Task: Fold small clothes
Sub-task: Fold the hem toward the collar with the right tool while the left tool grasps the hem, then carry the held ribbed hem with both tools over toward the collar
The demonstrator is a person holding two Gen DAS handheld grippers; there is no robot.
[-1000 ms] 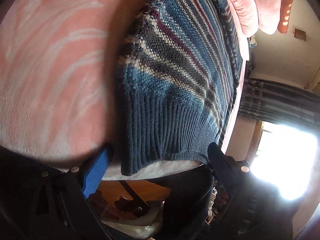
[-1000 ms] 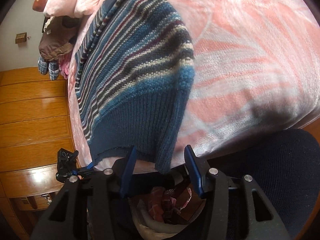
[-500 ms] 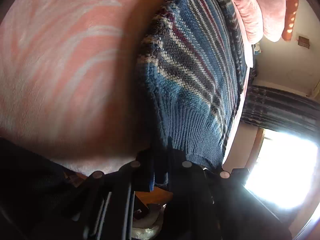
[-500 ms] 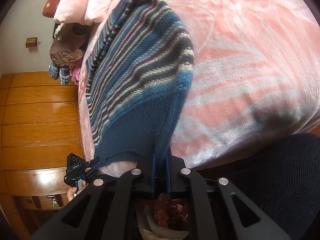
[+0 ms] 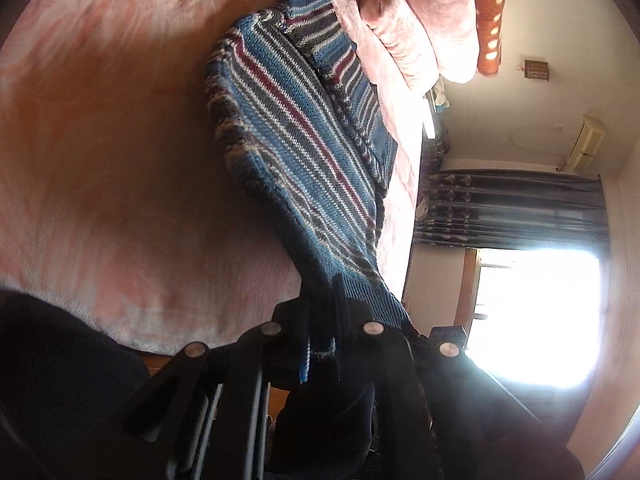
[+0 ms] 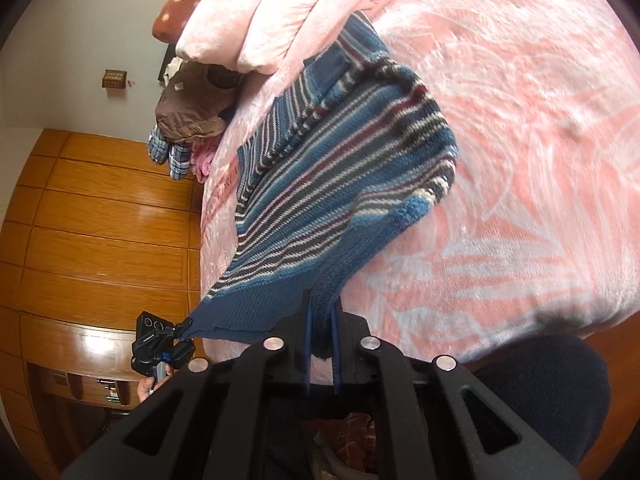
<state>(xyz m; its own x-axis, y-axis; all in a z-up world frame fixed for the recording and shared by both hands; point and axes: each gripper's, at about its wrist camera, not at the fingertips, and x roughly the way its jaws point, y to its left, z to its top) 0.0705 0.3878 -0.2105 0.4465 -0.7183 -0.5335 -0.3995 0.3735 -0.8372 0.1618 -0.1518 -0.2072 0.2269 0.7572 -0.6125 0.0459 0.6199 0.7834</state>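
While both grippers have the ribbed hem pinched, the striped knit sweater hangs stretched between them, near end lifted off the pink blanket, far end w/ the collar resting on it just short of the folded pink quilt. Right gripper is closed tight on one hem corner, blue pads nearly meeting w/ a bunch of rib knit between. Left gripper is likewise clamped on the opposite corner, fabric wadded in the narrow gap; from the right wrist view it's seen off to the side, hem edge taut across to it. Judgement on handling: chunky knit, soft & floppy, no stiffness, so it'll sag in the middle & drape wherever it's unsupported; prob. moderate weight for a small garment, not fragile, not slippery, since the yarn grips the pads well. But the knit stretches, so hard pulling likely distorts the hem. Best hold = the thick rib band at the corners, as now; for later folds, shoulders/side seams where layers double up. The open stripe section is looser and likelier to snag.
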